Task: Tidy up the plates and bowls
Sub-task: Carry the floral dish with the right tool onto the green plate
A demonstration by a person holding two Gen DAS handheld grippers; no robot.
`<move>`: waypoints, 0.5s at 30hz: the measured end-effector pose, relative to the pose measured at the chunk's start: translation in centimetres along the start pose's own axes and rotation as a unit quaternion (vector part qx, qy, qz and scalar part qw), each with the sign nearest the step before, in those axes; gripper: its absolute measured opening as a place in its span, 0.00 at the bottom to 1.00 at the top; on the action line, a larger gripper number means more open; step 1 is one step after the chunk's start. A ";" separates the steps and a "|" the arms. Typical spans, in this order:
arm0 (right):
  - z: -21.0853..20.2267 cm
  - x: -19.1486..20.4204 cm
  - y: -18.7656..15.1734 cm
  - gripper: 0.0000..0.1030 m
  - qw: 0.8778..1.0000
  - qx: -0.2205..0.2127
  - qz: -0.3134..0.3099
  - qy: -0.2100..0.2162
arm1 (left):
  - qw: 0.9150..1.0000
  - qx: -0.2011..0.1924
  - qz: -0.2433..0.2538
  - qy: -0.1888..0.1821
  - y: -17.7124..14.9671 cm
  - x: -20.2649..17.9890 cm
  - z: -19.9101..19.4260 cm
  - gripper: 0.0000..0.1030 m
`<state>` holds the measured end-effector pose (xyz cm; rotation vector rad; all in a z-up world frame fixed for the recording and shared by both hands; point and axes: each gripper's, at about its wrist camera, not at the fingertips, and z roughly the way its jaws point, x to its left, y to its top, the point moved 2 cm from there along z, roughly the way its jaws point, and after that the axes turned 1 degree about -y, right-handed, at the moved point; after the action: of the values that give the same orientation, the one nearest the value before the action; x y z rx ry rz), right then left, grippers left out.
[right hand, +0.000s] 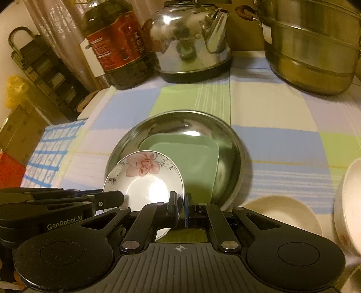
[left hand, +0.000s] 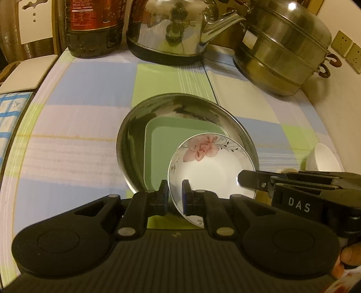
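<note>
Your left gripper [left hand: 175, 196] pinches the near-left rim of the flowered saucer [left hand: 209, 166], and your right gripper [right hand: 180, 209] pinches its near-right rim, so both sets of pads are pressed onto the same small dish. The saucer hangs tilted over the near edge of the steel pan [left hand: 158, 108], which holds a green square plate [left hand: 180, 133] lying flat inside it.

Only your left wrist view shows the wall sockets [left hand: 347, 48] far right of the pan, a chair back [left hand: 33, 20] far left of it, and one white bowl [left hand: 322, 157] to the pan's right. Only your right wrist view shows a cream bowl [right hand: 284, 214] near-right of the pan, a second white bowl [right hand: 349, 202] beyond that, and a dark rack [right hand: 40, 67] far left. Both views show the kettle [left hand: 171, 29], oil bottle [left hand: 94, 24] and steamer pot [left hand: 286, 51] behind the pan.
</note>
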<state>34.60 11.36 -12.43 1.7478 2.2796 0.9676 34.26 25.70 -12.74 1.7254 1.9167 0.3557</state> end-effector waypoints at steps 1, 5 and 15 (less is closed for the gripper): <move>0.3 -0.1 0.2 0.05 1.000 0.000 0.002 -0.002 | 1.000 0.002 0.001 -0.001 0.4 0.1 0.5 0.10; 1.6 -0.6 1.2 0.05 1.000 0.003 0.010 -0.011 | 1.000 0.010 0.005 -0.003 1.4 0.1 1.9 0.10; 4.2 -1.4 2.1 0.06 0.999 0.017 0.032 -0.028 | 0.999 0.031 0.014 -0.008 2.6 0.4 4.9 0.10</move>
<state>38.72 12.11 -15.00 1.8470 2.2311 0.8844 39.13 25.75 -15.49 1.7913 1.9123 0.2932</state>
